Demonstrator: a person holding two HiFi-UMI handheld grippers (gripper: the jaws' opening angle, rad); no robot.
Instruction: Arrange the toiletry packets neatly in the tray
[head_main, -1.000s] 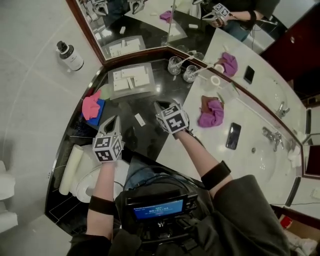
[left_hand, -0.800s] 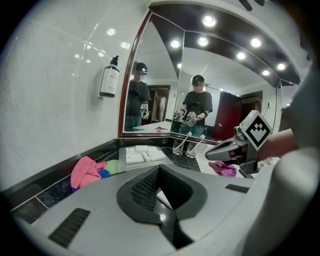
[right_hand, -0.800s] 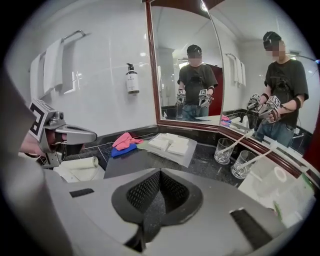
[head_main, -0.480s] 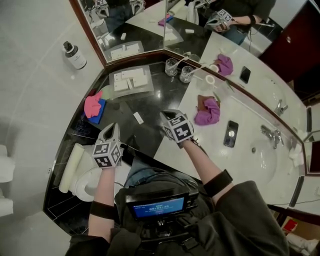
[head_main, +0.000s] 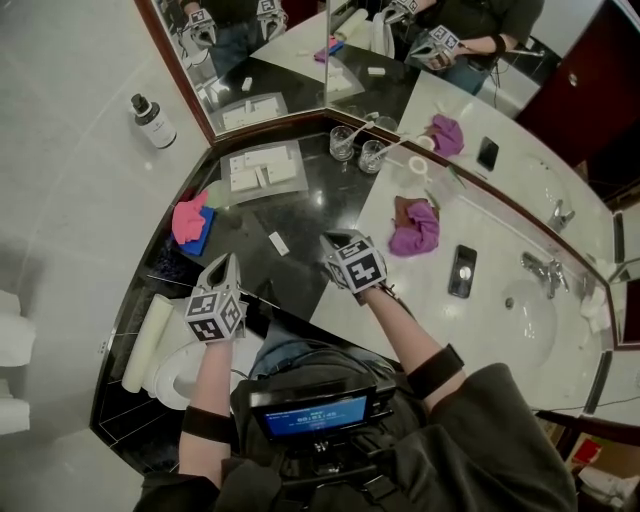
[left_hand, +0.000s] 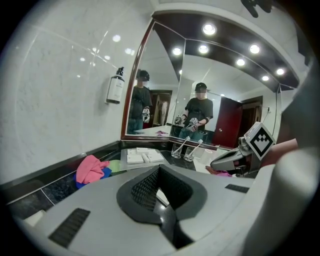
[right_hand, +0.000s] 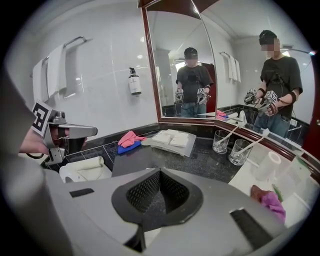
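White packets (head_main: 283, 170) in tray (head_main: 296, 181) — stray packet (head_main: 279, 243) outside.

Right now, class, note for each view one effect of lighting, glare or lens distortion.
Head view: seams of the white tiled wall curve. Left gripper view: round ceiling spotlights blow out white. Right gripper view: black vignette fills every corner.

The left hand-held gripper (head_main: 229, 264) and right hand-held gripper (head_main: 328, 242) hover, jaws together.
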